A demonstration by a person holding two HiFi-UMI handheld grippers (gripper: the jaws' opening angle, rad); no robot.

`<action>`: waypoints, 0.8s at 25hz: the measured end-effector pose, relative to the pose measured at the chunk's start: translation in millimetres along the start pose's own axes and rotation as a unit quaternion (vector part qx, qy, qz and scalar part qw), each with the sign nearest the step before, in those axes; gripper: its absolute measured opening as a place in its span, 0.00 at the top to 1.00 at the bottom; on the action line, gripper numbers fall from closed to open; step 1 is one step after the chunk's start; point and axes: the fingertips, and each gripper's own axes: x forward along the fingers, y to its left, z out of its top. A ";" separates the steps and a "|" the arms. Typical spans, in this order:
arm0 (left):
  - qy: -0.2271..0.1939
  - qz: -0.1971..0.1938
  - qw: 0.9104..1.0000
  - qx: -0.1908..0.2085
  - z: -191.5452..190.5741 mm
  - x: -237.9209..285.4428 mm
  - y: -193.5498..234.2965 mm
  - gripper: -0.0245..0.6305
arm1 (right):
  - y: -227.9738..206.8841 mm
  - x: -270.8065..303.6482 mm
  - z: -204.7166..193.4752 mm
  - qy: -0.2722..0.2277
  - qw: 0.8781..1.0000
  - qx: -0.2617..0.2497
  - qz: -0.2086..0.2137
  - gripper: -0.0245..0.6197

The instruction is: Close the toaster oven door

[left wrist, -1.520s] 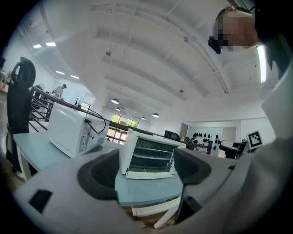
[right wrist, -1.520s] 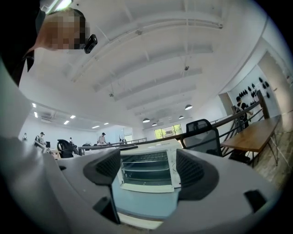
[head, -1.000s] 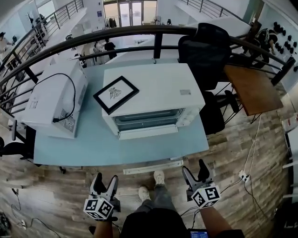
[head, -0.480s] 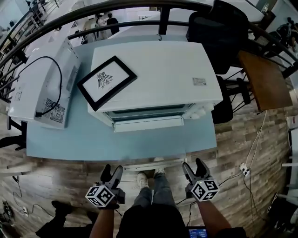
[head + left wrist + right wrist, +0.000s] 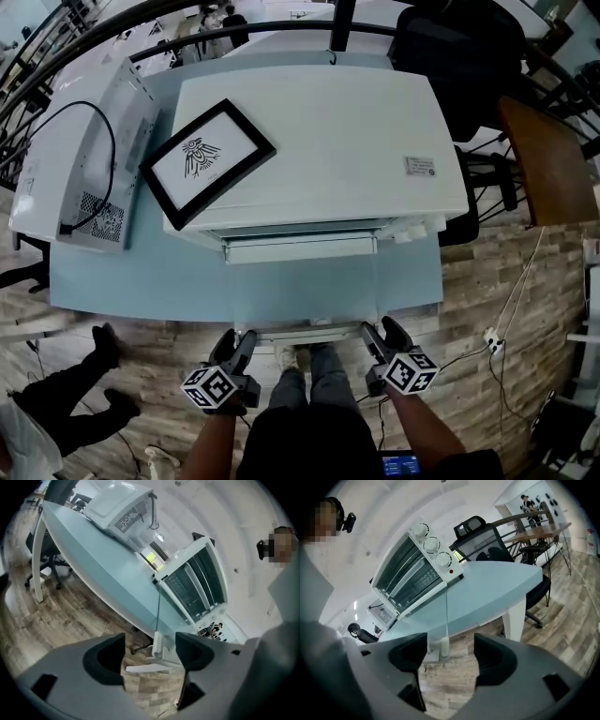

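Observation:
The white toaster oven [image 5: 319, 141] stands on the light blue table [image 5: 169, 281]. Its glass door [image 5: 300, 247] is open and hangs down toward me, with the white handle bar at its front. The oven front with its three knobs shows as the oven [image 5: 417, 569] and the oven [image 5: 194, 585]. My left gripper [image 5: 236, 339] and right gripper [image 5: 382, 330] hover over the floor just short of the table's front edge, apart from the oven. The jaws of both the left gripper [image 5: 150, 651] and the right gripper [image 5: 450, 651] are closing slightly from wide open, with nothing between them.
A black-framed picture [image 5: 206, 161] lies on the oven's top. A white appliance [image 5: 75, 150] with a black cable sits at the table's left. A black office chair [image 5: 459, 47] and a wooden desk [image 5: 544, 159] stand to the right. A person's legs [image 5: 66, 403] are at lower left.
The view has moved forward over the table, so the oven looks larger. Both grippers have come up to the table's front edge. A person's legs have come in at lower left.

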 end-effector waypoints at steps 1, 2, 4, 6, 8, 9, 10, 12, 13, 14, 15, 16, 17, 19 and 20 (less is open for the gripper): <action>0.000 -0.002 1.000 -0.010 -1.3 0.7 0.2 0.44 | -0.2 -0.1 -0.9 0.003 1.000 0.007 0.002 0.48; -0.002 -0.005 1.000 -0.021 -2.0 0.9 0.4 0.44 | 0.1 -0.2 -2.0 0.007 1.000 0.015 0.006 0.48; -0.005 -0.009 0.999 -0.038 -2.7 0.4 0.7 0.44 | 3.5 0.1 -2.9 0.014 1.000 0.021 0.018 0.50; -0.004 -0.010 0.999 -0.049 -3.7 1.5 0.2 0.44 | 9.3 0.5 -1.4 0.018 0.999 0.019 0.031 0.58; 0.000 -0.011 0.998 -0.054 -4.7 3.6 -0.2 0.44 | 15.2 1.6 -0.4 0.019 0.999 0.018 0.039 0.66; 0.002 -0.011 0.999 -0.053 -5.2 3.6 0.0 0.44 | 17.4 2.1 -0.8 0.020 0.999 0.019 0.039 0.71; 0.006 -0.012 0.999 -0.050 -5.7 2.8 -0.3 0.45 | 18.7 2.1 -1.7 0.023 0.999 0.021 0.037 0.72; 0.010 -0.017 0.999 -0.041 -4.8 1.4 -5.9 0.52 | 19.9 0.8 -2.3 0.029 0.999 0.026 0.034 0.72; 0.011 -0.021 0.999 -0.039 -3.5 1.6 -10.4 0.55 | 20.6 -0.5 -1.3 0.031 0.999 0.026 0.034 0.72; 0.012 -0.025 0.999 -0.039 -2.6 1.9 -14.1 0.57 | 21.5 -2.0 0.0 0.032 0.999 0.024 0.034 0.72; 0.012 -0.028 0.999 -0.041 -2.0 1.5 -16.5 0.58 | 22.5 -3.6 1.4 0.034 0.999 0.022 0.035 0.72; 0.012 -0.030 0.998 -0.046 -1.3 0.2 -18.4 0.58 | 23.9 -5.5 2.5 0.036 0.999 0.020 0.035 0.72; 0.012 -0.032 0.998 -0.050 0.0 -1.9 -20.5 0.58 | 25.9 -7.8 3.6 0.037 0.999 0.019 0.035 0.72; 0.009 -0.039 0.998 -0.058 3.5 -6.1 -26.5 0.60 | 30.6 -12.9 7.1 0.035 0.999 0.018 0.035 0.73; 0.009 -0.043 0.997 -0.060 5.6 -7.8 -30.6 0.61 | 32.8 -15.6 9.4 0.033 0.999 0.019 0.036 0.73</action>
